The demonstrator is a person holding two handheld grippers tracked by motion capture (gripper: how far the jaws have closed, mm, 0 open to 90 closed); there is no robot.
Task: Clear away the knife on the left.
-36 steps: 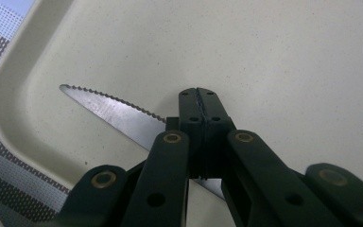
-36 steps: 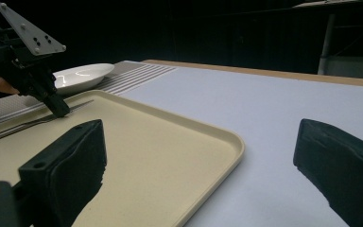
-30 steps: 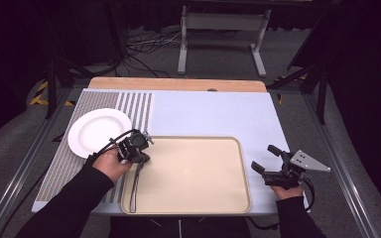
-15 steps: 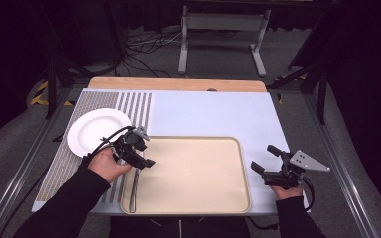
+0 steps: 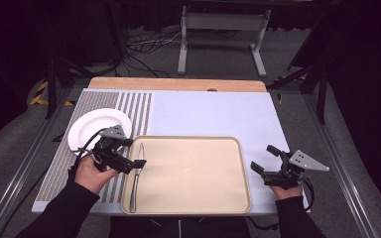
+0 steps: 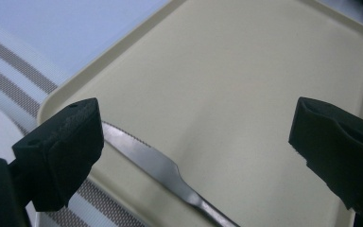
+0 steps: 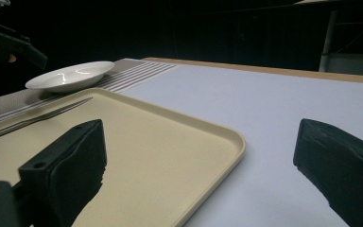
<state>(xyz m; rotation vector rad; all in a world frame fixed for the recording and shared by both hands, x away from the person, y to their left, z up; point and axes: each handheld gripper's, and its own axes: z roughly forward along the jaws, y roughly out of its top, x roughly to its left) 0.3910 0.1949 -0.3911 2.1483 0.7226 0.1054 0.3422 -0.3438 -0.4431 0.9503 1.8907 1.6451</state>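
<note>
Knife [image 5: 135,179] just beside left tool [image 5: 135,152]

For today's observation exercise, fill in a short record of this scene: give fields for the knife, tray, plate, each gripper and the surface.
knife: lies flat inside the tray along its left edge, free of both grippers
tray: beige, on the mat in front of the person
plate: white, on the mat left of the tray
left gripper: jaws have just been opening, nothing between them, above the knife
right gripper: open, right of the tray
mat: pale blue, striped at left
</note>
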